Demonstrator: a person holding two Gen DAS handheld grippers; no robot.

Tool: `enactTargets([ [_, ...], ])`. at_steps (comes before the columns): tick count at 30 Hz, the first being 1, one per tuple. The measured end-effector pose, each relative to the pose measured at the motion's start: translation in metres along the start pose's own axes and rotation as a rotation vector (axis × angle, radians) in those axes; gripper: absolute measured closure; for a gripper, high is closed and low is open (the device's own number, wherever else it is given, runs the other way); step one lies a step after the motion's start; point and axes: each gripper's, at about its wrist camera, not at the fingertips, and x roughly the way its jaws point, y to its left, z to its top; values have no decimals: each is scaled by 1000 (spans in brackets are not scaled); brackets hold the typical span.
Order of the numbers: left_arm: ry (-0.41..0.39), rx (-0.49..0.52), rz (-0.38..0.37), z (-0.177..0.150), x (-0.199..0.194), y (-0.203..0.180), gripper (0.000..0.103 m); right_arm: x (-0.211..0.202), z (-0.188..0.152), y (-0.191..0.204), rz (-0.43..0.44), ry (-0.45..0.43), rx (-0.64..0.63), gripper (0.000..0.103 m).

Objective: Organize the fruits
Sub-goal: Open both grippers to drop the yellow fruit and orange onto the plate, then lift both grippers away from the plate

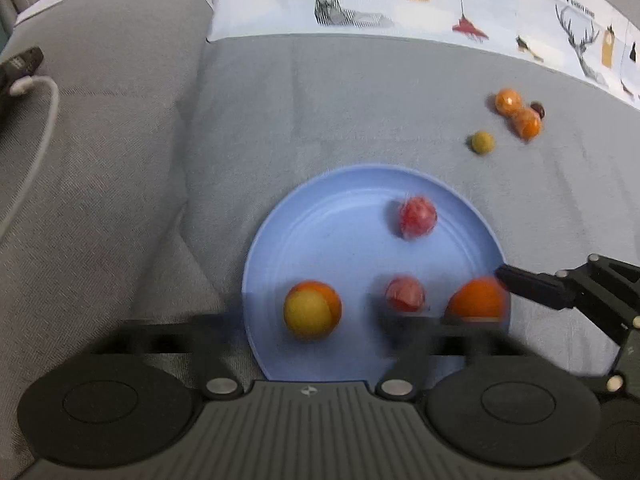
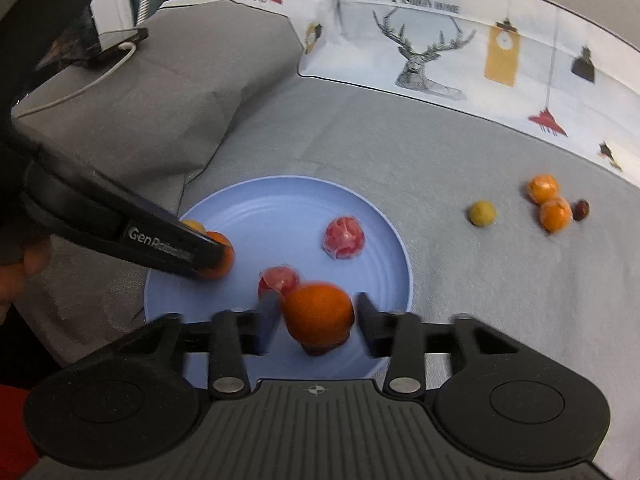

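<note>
A blue plate lies on a grey sofa seat. On it are a yellow-orange fruit, two red wrapped fruits and an orange. My right gripper is open with the orange between its fingers, low over the plate's near edge. My left gripper is open over the plate, around the yellow-orange fruit.
Loose on the seat to the right lie a small yellow-green fruit, two wrapped oranges and a small dark fruit. A patterned cushion lines the back. A phone with a white cable rests on the armrest.
</note>
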Motion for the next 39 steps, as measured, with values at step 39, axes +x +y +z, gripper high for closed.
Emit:
enactTargets([
  [39, -210, -75, 96, -107, -162, -14, 0, -180, -44, 37, -137, -229, 8, 1],
])
